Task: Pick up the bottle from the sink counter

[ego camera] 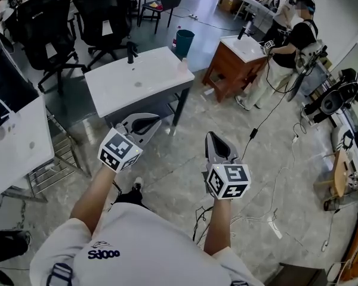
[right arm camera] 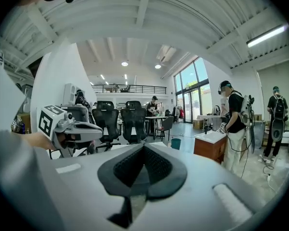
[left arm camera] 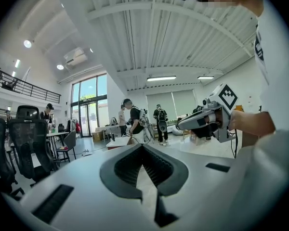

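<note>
Hovering near the white rectangular sink counter (ego camera: pixel 137 79) — left gripper (ego camera: pixel 158 122), right gripper (ego camera: pixel 210 135), ribbed black pads (left arm camera: pixel 127 167) closed, empty.

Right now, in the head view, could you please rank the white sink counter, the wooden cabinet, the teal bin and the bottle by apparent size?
1. white sink counter
2. wooden cabinet
3. teal bin
4. bottle, on the counter's corner
The cabinet and bin stand farther off, so true sizes are unsure.

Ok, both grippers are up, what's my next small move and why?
Probably move the right gripper toward the small bottle at the right corner of the sink counter, opening its jaws on the way: it and the left gripper are shut, empty, short of the counter.
</note>
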